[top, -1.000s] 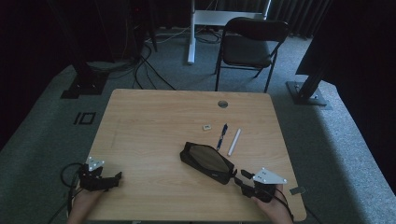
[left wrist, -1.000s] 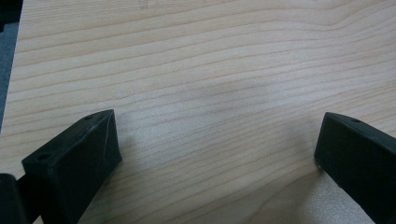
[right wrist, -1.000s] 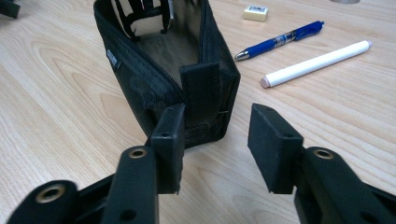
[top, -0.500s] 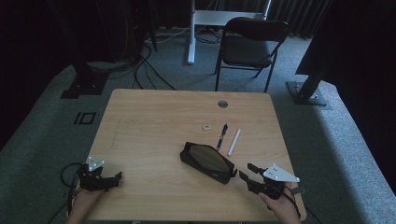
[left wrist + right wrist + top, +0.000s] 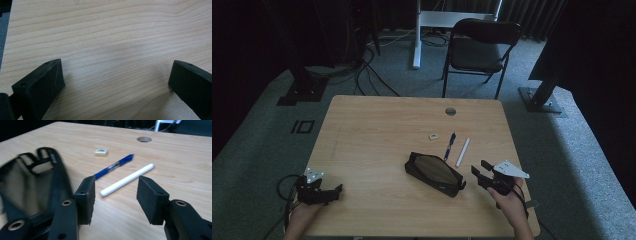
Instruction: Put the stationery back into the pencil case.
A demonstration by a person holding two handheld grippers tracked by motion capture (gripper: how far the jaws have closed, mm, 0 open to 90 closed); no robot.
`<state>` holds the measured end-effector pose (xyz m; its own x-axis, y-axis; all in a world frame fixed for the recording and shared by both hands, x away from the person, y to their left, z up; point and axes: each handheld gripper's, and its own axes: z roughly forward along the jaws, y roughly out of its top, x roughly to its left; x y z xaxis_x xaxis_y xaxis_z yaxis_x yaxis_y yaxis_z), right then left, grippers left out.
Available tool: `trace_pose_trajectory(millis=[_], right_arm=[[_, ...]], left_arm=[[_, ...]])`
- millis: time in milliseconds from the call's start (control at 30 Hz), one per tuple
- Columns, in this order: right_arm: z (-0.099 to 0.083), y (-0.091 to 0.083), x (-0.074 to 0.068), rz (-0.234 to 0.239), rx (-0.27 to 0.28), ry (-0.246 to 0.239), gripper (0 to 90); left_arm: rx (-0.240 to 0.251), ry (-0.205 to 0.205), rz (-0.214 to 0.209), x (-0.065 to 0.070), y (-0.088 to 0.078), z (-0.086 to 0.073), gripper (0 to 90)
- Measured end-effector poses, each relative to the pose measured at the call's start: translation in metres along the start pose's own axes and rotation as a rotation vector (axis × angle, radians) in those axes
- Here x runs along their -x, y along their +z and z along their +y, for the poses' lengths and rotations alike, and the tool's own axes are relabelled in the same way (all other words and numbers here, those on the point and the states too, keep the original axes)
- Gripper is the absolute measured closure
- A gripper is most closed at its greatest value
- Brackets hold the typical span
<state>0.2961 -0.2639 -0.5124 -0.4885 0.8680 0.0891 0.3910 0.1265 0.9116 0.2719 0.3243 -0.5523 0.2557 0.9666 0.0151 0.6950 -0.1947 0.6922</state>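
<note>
Right gripper [image 5: 115, 195], jaws just opening and empty, hangs just right of pouch [image 5: 435, 173], white stick [image 5: 127, 180] ahead; left gripper [image 5: 337, 188] wide, empty, well left of pouch.

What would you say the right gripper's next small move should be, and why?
Probably ease the right gripper forward and down onto the white stick. Its jaws, just opened, stand apart with nothing between them, and the stick's near end lies on the table just ahead of the gap, beside the blue pen.
</note>
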Motion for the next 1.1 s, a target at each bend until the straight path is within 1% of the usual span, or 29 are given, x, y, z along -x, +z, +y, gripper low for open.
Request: trace_pose_trajectory(millis=[100,167,200,300,333,367,400,533,700,800,1100], right_arm=[[0.001,0.01,0.004,-0.019,-0.011,0.015,48.6],[0.002,0.014,0.005,-0.023,-0.015,0.017,48.5],[0.003,0.02,0.007,-0.032,-0.024,0.028,48.5],[0.004,0.03,0.01,-0.041,-0.044,0.045,47.7],[0.004,0.03,0.01,-0.041,-0.044,0.045,47.7],[0.004,0.033,0.011,-0.045,-0.051,0.051,47.7],[0.005,0.041,0.012,-0.049,-0.062,0.063,47.4],[0.007,0.053,0.013,-0.06,-0.075,0.078,47.4],[0.01,0.067,0.013,-0.063,-0.097,0.079,47.4],[0.012,0.075,0.012,-0.066,-0.114,0.088,47.4],[0.016,0.099,0.014,-0.112,-0.164,0.105,47.4]], left_arm=[[0.0,0.0,0.0,0.0,0.0,0.0,0.2],[0.0,-0.001,0.0,0.0,0.0,0.0,0.2],[0.0,0.0,0.0,0.0,0.0,0.0,0.2],[0.001,-0.001,0.0,0.0,0.0,0.0,0.2],[0.001,-0.001,0.0,0.0,0.0,0.0,0.2],[0.0,-0.001,0.0,0.0,0.0,0.0,0.2],[0.0,-0.001,-0.001,0.0,0.0,0.0,0.2],[0.0,-0.001,-0.001,0.0,0.0,0.0,0.2],[0.0,-0.001,-0.001,0.0,0.0,0.0,0.2],[0.0,-0.001,-0.001,0.0,0.0,0.0,0.2],[0.0,-0.001,0.0,0.0,0.0,0.0,0.2]])
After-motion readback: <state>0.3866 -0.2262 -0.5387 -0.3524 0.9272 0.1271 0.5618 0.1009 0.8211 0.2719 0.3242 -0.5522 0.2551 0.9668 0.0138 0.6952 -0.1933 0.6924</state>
